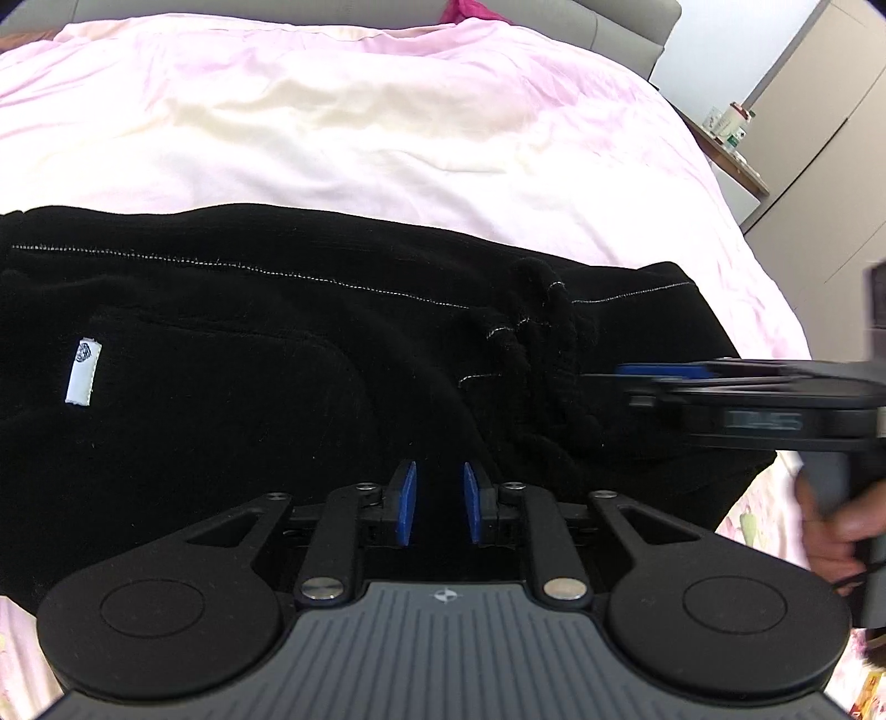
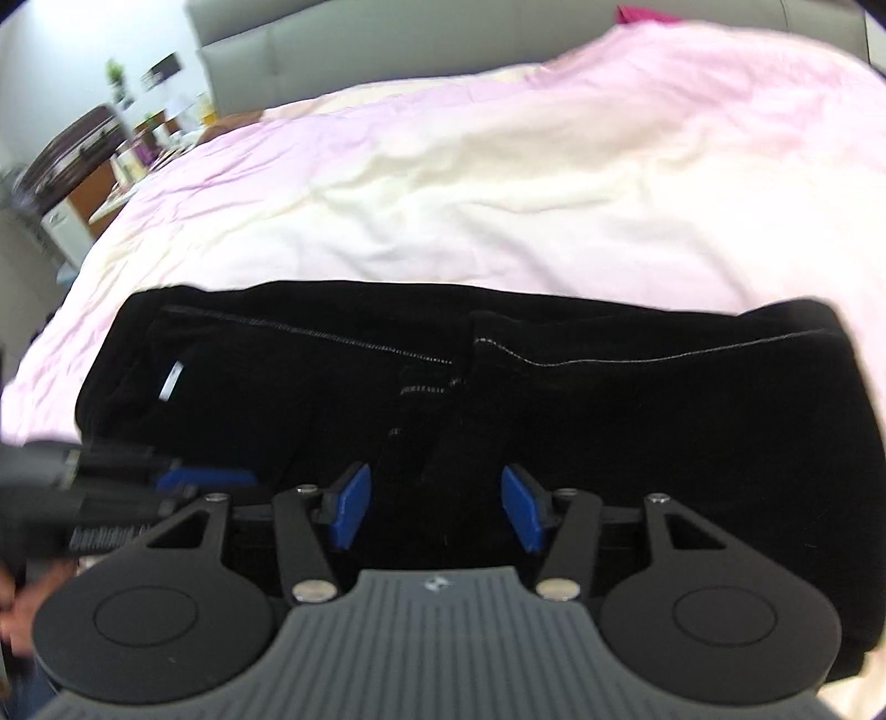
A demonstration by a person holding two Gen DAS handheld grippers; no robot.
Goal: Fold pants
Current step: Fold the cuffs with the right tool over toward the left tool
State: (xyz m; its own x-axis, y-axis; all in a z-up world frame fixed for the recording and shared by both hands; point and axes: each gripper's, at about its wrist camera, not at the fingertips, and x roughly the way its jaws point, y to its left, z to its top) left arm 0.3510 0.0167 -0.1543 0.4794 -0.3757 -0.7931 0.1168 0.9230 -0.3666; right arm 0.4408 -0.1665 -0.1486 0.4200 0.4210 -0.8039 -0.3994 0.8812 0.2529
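Black pants [image 1: 277, 343] lie folded on a pink and cream bedspread [image 1: 387, 127], with a white label [image 1: 83, 372] at the left and a knotted drawstring [image 1: 545, 332] at the waist. My left gripper [image 1: 439, 501] is open just above the near edge of the pants, holding nothing. My right gripper [image 2: 437, 509] is open over the pants [image 2: 609, 421], empty. It also shows blurred at the right of the left wrist view [image 1: 637, 382]. The left gripper shows at the left of the right wrist view [image 2: 210, 482].
A grey headboard [image 2: 387, 50] stands at the far end of the bed. A nightstand with jars [image 1: 731, 133] is at the right of the bed. A suitcase and cluttered table [image 2: 94, 149] are at the left. A magenta cloth [image 1: 470, 8] lies by the headboard.
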